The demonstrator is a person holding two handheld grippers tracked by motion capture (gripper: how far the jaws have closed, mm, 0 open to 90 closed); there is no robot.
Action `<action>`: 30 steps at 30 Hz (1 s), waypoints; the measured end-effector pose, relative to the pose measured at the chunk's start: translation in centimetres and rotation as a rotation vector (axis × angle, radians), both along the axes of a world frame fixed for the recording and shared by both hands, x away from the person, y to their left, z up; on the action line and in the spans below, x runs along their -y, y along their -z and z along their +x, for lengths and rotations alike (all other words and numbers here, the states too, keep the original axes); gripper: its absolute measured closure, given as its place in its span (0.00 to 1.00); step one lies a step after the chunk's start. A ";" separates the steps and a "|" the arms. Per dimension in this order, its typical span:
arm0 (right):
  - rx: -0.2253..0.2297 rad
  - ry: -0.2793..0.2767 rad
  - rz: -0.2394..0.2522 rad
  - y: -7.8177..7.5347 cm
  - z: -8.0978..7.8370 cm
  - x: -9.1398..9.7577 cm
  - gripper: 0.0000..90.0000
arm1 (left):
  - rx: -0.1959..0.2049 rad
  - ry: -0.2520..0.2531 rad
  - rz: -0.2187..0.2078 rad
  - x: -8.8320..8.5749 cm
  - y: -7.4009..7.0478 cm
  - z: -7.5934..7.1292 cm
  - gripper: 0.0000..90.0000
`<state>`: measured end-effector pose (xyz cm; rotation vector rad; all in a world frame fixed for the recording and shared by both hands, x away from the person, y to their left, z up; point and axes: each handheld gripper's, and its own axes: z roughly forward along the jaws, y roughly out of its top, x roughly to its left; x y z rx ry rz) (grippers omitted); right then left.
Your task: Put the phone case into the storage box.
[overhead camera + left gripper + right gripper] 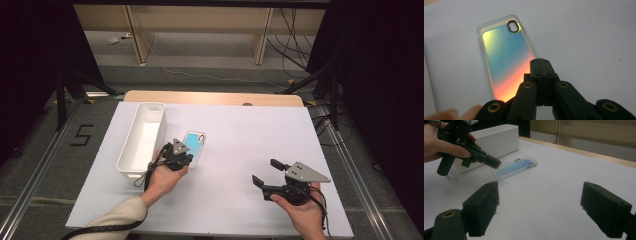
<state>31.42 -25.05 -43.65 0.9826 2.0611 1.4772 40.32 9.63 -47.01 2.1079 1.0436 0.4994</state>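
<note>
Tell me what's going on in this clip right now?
A person at a white table holds a gripper in each hand. The left gripper, jaws shut, hangs just over the near end of an iridescent phone case lying flat beside a white bin; whether it touches is unclear. The right gripper waits apart, jaws open, holding nothing.

Open table on your right, tight on your left

Your left gripper (pixel 181 152) hangs with jaws together over the near end of the phone case (pixel 194 147), and the white bin (pixel 142 137) stands just beside the case on its left, walling off that side. To the right of the case the white table (pixel 240 135) lies open as far as your right gripper (pixel 266 173), whose wide-spread jaws have nothing between them.
</note>
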 end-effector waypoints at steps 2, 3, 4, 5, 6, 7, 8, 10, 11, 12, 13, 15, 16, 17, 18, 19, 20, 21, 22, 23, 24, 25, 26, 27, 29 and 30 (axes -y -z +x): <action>0.003 0.003 -0.005 0.0 0.0 0.0 0.18 | -0.010 -0.003 0.001 0.3 0.2 0.2 1.00; 0.004 0.005 -0.006 0.0 0.0 0.0 0.18 | -0.010 -0.003 0.001 0.3 0.2 0.2 1.00; 0.004 0.005 -0.006 0.0 0.0 0.0 0.18 | -0.011 -0.006 0.000 0.5 0.2 0.3 1.00; 0.006 0.010 -0.012 -0.1 0.0 0.0 0.18 | -0.011 -0.010 -0.002 0.6 0.3 0.4 1.00; 0.007 0.009 -0.013 -0.1 0.0 0.0 0.18 | -0.013 -0.015 0.002 0.7 0.4 0.4 1.00; 0.009 0.011 -0.008 0.0 0.0 0.0 0.18 | -0.019 -0.015 0.001 0.7 0.5 0.5 1.00; 0.012 0.012 -0.008 0.0 0.0 0.0 0.18 | -0.022 -0.013 0.008 0.7 0.5 0.5 1.00; 0.009 0.010 -0.011 0.0 0.0 0.1 0.18 | -0.030 -0.014 0.013 0.8 0.7 0.6 1.00; 0.004 0.004 -0.012 -0.1 0.0 0.1 0.18 | -0.033 -0.022 0.007 0.9 0.8 0.7 1.00; 0.008 0.008 -0.011 0.0 0.0 0.1 0.18 | -0.036 -0.028 0.007 1.0 0.9 0.8 1.00; 0.008 0.008 -0.011 0.0 0.0 0.1 0.18 | -0.036 -0.028 0.007 1.0 0.9 0.8 1.00; 0.006 0.007 -0.012 -0.1 -0.1 0.1 0.18 | -0.042 -0.031 0.009 1.1 1.0 0.8 1.00; 0.003 0.003 -0.010 0.0 0.0 0.0 0.18 | -0.045 -0.030 0.007 1.2 1.0 0.9 1.00; 0.004 0.005 -0.010 0.0 0.0 0.0 0.18 | -0.050 -0.034 0.006 1.2 1.0 0.9 1.00; 0.004 0.005 -0.010 0.0 0.0 0.0 0.18 | -0.049 -0.036 0.000 1.2 1.1 0.9 1.00; 0.007 0.007 -0.012 0.0 -0.1 0.1 0.18 | -0.055 -0.037 0.004 1.2 1.1 0.9 1.00; 0.008 0.008 -0.010 0.0 -0.1 0.1 0.18 | -0.056 -0.039 0.006 1.1 1.2 1.0 1.00; 0.002 -0.002 0.000 0.0 0.0 0.0 0.18 | -0.056 -0.039 0.006 1.1 1.2 1.0 1.00; 0.002 -0.002 0.000 0.0 0.0 0.0 0.18 | -0.059 -0.042 0.009 1.1 1.2 1.0 1.00; 0.004 0.002 -0.009 0.0 0.0 0.1 0.18 | -0.065 -0.036 0.017 1.1 1.2 1.0 1.00; 0.004 0.003 -0.011 0.0 0.0 0.1 0.18 | -0.070 -0.039 0.006 1.1 1.3 1.1 1.00; 0.005 0.004 -0.011 0.0 0.0 0.0 0.18 | -0.077 -0.033 0.010 1.1 1.4 1.1 1.00; 0.007 0.005 -0.010 0.0 0.0 0.0 0.18 | -0.079 -0.035 0.012 1.2 1.5 1.1 1.00; 0.007 0.005 -0.010 0.0 0.0 0.0 0.18 | -0.079 -0.035 0.012 1.2 1.5 1.1 1.00; 0.007 0.006 -0.009 0.0 0.0 0.0 0.18 | -0.080 -0.045 -0.005 1.3 1.6 1.1 1.00; 0.008 0.006 -0.009 0.0 0.0 0.0 0.18 | -0.088 -0.034 0.013 1.2 1.5 1.1 1.00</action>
